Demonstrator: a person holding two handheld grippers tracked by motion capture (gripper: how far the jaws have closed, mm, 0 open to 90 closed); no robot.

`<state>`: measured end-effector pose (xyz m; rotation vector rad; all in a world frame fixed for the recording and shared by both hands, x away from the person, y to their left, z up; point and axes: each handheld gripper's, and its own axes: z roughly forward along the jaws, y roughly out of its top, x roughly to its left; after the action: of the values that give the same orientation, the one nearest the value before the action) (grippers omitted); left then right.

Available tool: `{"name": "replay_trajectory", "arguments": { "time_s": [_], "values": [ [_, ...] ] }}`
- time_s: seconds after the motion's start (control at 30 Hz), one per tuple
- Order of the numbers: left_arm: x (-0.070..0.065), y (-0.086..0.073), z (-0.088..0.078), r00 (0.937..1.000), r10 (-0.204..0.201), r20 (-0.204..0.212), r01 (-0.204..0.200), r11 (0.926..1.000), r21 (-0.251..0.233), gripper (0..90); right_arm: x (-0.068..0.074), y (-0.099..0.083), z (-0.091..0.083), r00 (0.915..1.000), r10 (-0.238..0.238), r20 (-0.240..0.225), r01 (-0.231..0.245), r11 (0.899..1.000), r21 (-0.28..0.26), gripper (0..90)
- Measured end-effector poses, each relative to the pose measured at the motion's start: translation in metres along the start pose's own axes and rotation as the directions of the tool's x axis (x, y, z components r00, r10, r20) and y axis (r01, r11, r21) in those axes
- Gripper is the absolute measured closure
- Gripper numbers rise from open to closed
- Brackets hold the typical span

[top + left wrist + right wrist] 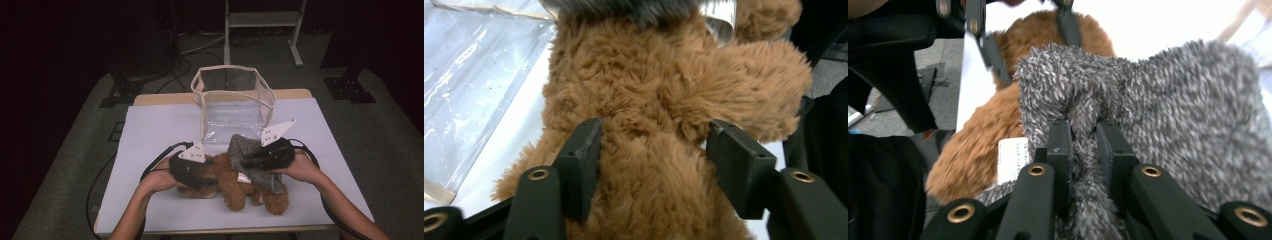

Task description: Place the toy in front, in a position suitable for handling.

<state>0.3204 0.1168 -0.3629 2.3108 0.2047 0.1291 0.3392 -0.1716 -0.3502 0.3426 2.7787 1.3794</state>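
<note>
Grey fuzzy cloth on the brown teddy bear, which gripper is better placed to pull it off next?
Probably right: the right gripper is shut on the grey fuzzy cloth. The left gripper only straddles the brown teddy bear.

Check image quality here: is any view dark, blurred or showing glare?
High view: dark surroundings, table evenly lit, slightly soft. Left gripper view: brown plush toy sharp, top edge smeared, glare on the clear plastic bag. Right gripper view: grey fuzzy cloth sharp near the jaws, background washed out and blurred.
</note>
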Motion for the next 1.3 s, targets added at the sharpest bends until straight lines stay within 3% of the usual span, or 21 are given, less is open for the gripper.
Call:
{"name": "replay_trajectory", "arguments": {
  "time_s": [0.17, 0.3, 0.5, 0.63, 0.77, 0.97, 1.03, 1.1, 1.2, 1.3],
  "values": [
    [0.004, 0.0, -0.015, 0.9987, -0.023, -0.044, 0.023, 0.9996, -0.018, 33.3, 0.007, -0.021, -0.006, 0.9997, 0.022, -0.014, -0.021, 1.0, 0.021, 77.8],
    [0.006, -0.008, -0.01, 0.9986, -0.043, -0.03, 0.043, 0.9991, -0.003, 37.7, 0.006, -0.027, -0.015, 0.9995, 0.023, -0.02, -0.022, 0.999, 0.038, 77.8],
    [0.003, -0.012, -0.004, 0.9989, -0.047, -0.002, 0.047, 0.9989, -0.003, 39.1, 0.004, 0.001, -0.021, 0.9995, -0.023, 0.022, 0.022, 1.0, 0.018, 77.7],
    [-0.001, -0.015, -0.005, 0.9989, -0.045, 0.014, 0.046, 0.999, -0.005, 39.4, -0.004, 0.025, -0.007, 0.9989, -0.043, 0.017, 0.043, 0.999, 0.015, 77.7],
    [-0.006, -0.019, -0.007, 0.9991, -0.035, 0.024, 0.036, 0.9993, -0.012, 39.4, -0.008, 0.034, 0.007, 0.9989, -0.045, 0.01, 0.045, 0.999, 0.02, 77.7],
    [-0.007, -0.016, -0.014, 0.9987, -0.024, 0.044, 0.026, 0.9988, -0.042, 39.2, -0.003, 0.015, 0.013, 0.9993, -0.016, -0.033, 0.017, 0.999, 0.046, 77.8],
    [-0.005, -0.01, -0.02, 0.9995, -0.011, 0.028, 0.013, 0.9976, -0.068, 38.0, 0.0, 0.007, 0.011, 0.9991, -0.005, -0.041, 0.007, 0.999, 0.043, 77.9],
    [-0.001, -0.006, -0.025, 0.9995, -0.028, -0.013, 0.027, 0.997, -0.073, 34.9, 0.002, 0.0, 0.008, 0.9989, 0.006, -0.046, -0.005, 0.999, 0.035, 78.0],
    [0.006, -0.009, -0.025, 0.9978, -0.053, -0.041, 0.052, 0.9982, -0.031, 33.2, 0.005, -0.007, 0.005, 0.9977, 0.009, -0.068, -0.007, 1.0, 0.027, 77.9],
    [0.006, -0.019, -0.019, 0.9964, -0.084, 0.007, 0.085, 0.9955, -0.042, 36.1, 0.008, -0.008, 0.002, 0.9974, 0.001, -0.071, 0.001, 1.0, 0.027, 77.9]
  ]
}}
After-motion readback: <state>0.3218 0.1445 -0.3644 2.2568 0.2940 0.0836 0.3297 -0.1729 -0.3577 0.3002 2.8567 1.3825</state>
